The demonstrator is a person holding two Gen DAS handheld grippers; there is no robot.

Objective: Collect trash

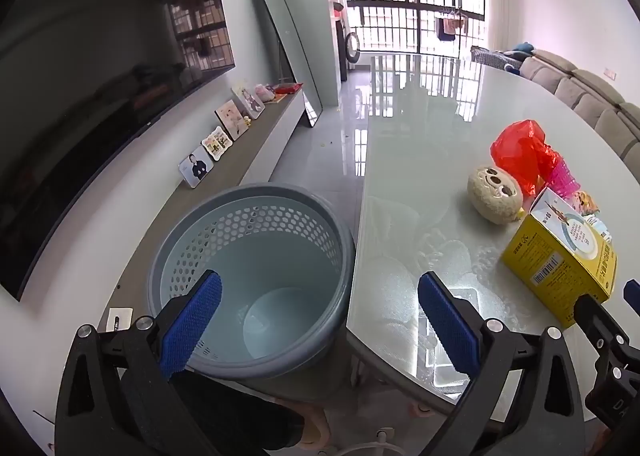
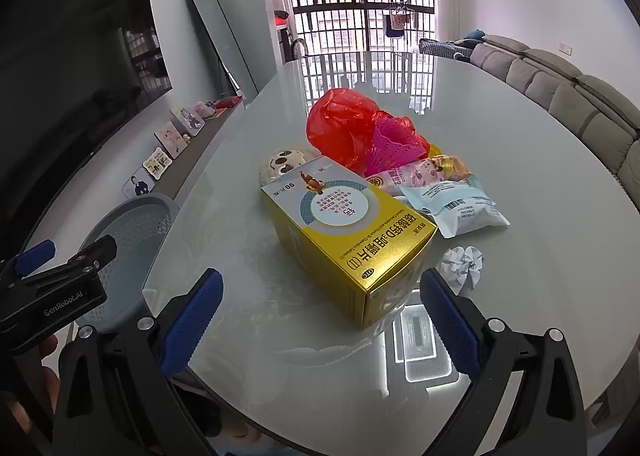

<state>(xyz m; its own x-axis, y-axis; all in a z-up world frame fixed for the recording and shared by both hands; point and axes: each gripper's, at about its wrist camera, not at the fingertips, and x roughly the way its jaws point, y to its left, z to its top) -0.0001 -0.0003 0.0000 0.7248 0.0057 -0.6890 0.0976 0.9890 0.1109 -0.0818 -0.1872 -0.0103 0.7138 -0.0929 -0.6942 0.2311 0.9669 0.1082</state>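
Both the left gripper (image 1: 320, 312) and right gripper (image 2: 320, 308) are held wide and empty. Trash is clustered mid-table (image 2: 520, 144): a yellow box (image 2: 348, 232), red bag (image 2: 340, 124), crumpled paper (image 2: 462, 266), perhaps snack packets (image 2: 460, 208). The grey bin (image 1: 256, 268) stands off the table's left edge.

Box (image 2: 344, 232) on table (image 2: 540, 184), bin (image 1: 256, 272) alongside

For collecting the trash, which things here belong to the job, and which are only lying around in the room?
Belong to the job:
- grey bin, beside the table
- yellow box
- crumpled paper ball
- red plastic bag
- snack wrappers
- both open grippers, left gripper and right gripper

Only lying around:
- television
- leaning mirror
- framed pictures
- sofa
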